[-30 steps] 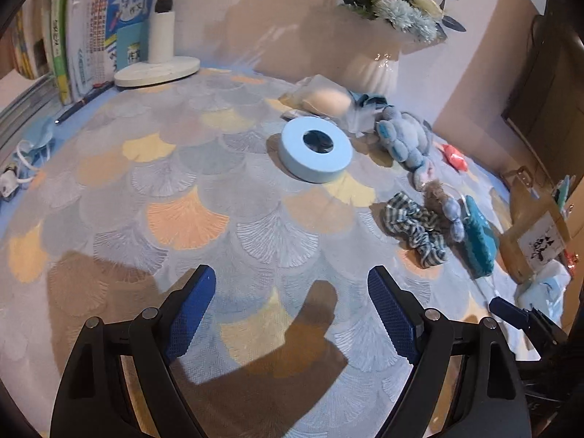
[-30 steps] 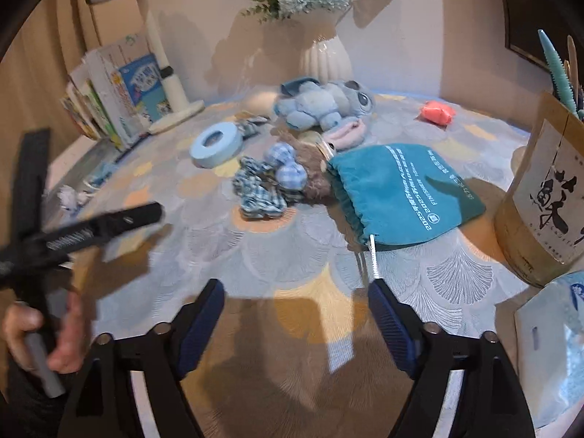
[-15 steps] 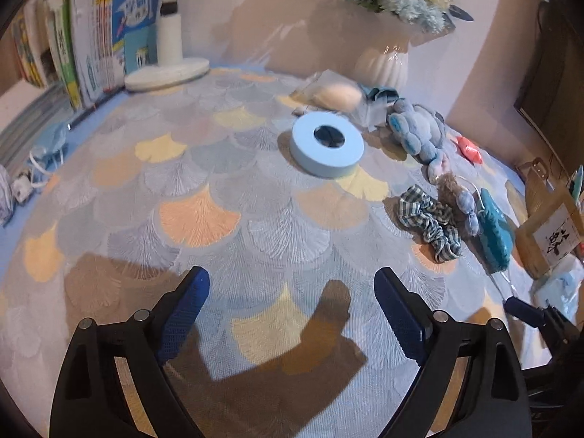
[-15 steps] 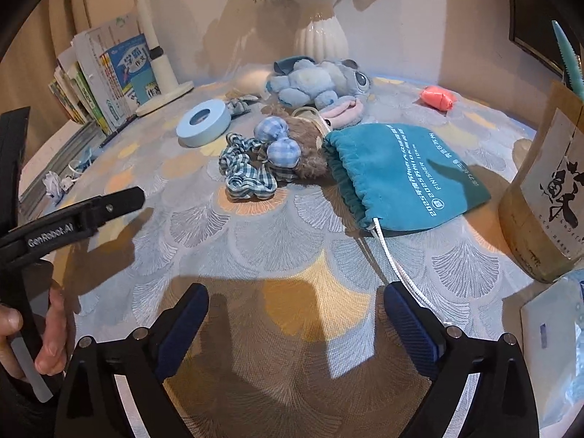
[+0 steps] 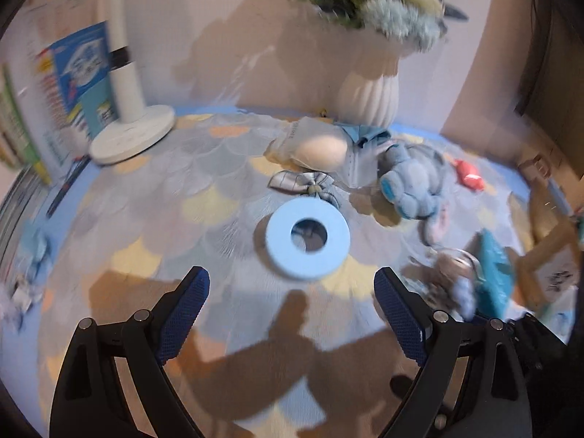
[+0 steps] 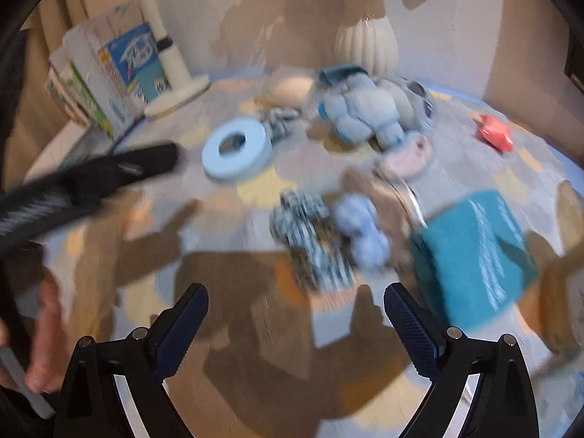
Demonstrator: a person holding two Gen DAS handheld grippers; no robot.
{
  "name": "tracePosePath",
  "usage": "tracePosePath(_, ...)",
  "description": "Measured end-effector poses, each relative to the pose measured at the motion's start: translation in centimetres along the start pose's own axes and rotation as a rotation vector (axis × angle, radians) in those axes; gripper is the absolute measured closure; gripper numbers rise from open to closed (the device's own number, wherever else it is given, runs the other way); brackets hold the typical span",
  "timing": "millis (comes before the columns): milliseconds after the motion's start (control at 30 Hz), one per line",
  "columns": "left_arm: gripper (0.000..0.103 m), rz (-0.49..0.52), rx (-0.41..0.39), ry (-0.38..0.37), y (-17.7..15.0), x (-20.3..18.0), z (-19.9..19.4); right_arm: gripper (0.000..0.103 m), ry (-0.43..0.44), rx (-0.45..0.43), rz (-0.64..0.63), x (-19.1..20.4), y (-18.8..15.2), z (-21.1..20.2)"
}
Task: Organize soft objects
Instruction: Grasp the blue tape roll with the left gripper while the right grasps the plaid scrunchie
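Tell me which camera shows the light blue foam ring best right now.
The left wrist view: the light blue ring lies flat near the picture's centre, ahead of the open left gripper, its hole plainly visible. The right wrist view shows the ring off to the left, smaller and motion-blurred.

No text can be read. The blue book cover by the lamp base carries blurred print, the teal pouch has smeared white lines of lettering, and the brown box at the table's right edge shows an illegible dark mark.
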State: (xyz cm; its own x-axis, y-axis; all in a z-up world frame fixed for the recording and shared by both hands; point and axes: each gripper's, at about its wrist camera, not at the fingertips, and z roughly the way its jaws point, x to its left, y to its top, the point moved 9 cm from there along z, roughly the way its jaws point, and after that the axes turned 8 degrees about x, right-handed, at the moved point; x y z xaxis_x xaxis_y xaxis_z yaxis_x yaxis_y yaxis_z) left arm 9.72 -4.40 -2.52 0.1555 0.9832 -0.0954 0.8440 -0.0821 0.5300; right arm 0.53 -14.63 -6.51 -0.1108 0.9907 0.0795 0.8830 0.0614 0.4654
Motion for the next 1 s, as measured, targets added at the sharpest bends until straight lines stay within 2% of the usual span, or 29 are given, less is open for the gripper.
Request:
tracePosePath(67, 0.012, 0.007, -0.034, 0.07, 0.7, 0.0, 1.4, 0.006, -0.03, -0.011, 0.023, -0.5, 0.5, 1.1)
tracePosePath(100, 0.012, 0.01, -0.045, 0.075, 0.9, -0.1, 1.9, 0.006, -0.047, -0.001, 0.032, -0.6, 0.5, 1.7)
tracePosePath(233, 0.012, 0.0, -0.054, 0.005, 1.4, -0.6, 3.8, 0.006, -0.082, -0.028, 0.061, -1.2, 1.0, 2.2)
tracePosePath(300, 0.012, -0.007, -0.025, 0.03, 1.3, -0.4, 4.7, 0.006, -0.075, -0.04, 0.077, -1.3, 1.3, 2.3)
tracePosePath(367, 0.012, -0.015, -0.033, 0.024, 1.5, -0.2, 4.7, 0.005, -0.087, -0.041, 0.08, -1.5, 1.5, 2.4)
tracePosePath(433, 0.021, -0.017, -0.033, -0.004, 1.6, -0.2, 4.7, 0.007, -0.111, -0.035, 0.076, -1.5, 1.7, 2.6)
tracePosePath(467, 0.038, -0.011, -0.031, -0.035, 1.5, -0.4, 4.8, 0.016, -0.126, -0.035, 0.078, -1.5, 1.7, 2.6)
tracePosePath(500, 0.04, -0.005, -0.028, -0.045, 1.4, -0.6, 4.8, 0.032, -0.145, -0.041, 0.087, -1.6, 1.9, 2.6)
tracePosePath(533, 0.04, -0.003, -0.033, -0.033, 1.4, -0.6, 4.7, 0.04, -0.174, -0.056, 0.106, -2.0, 1.8, 2.2)
tracePosePath(567, 0.04, 0.005, -0.041, -0.023, 1.4, -0.7, 4.6, 0.054, -0.182, -0.071, 0.124, -2.5, 1.8, 1.9)
tracePosePath(600, 0.04, 0.011, -0.049, -0.021, 1.4, -0.9, 4.3, 0.074, -0.151, -0.093, 0.142, -2.7, 1.7, 1.5)
tracePosePath(633, 0.04, 0.015, -0.059, -0.02, 1.3, -0.9, 4.1, 0.079, -0.123, -0.104, 0.151, -2.8, 1.7, 1.2)
tracePosePath(767, 0.04, -0.015, -0.169, -0.007, 0.9, -0.2, 1.6, 0.08, -0.029, -0.135, 0.162, -2.7, 1.5, 0.3)
tracePosePath(833, 0.04, -0.061, -0.207, 0.029, 0.1, 0.7, 0.2, 0.08, 0.013, -0.185, 0.145, -2.4, 1.0, -1.1)
tracePosePath(900, 0.04, -0.115, -0.227, 0.032, -1.5, 1.4, -1.1, 0.08, 0.036, -0.221, 0.127, -2.0, 0.2, -2.4)
tracePosePath(1000, 0.04, -0.142, -0.268, 0.014, -3.2, 1.6, -3.2, 0.08, 0.063, -0.203, 0.115, -1.7, -2.1, -3.5)
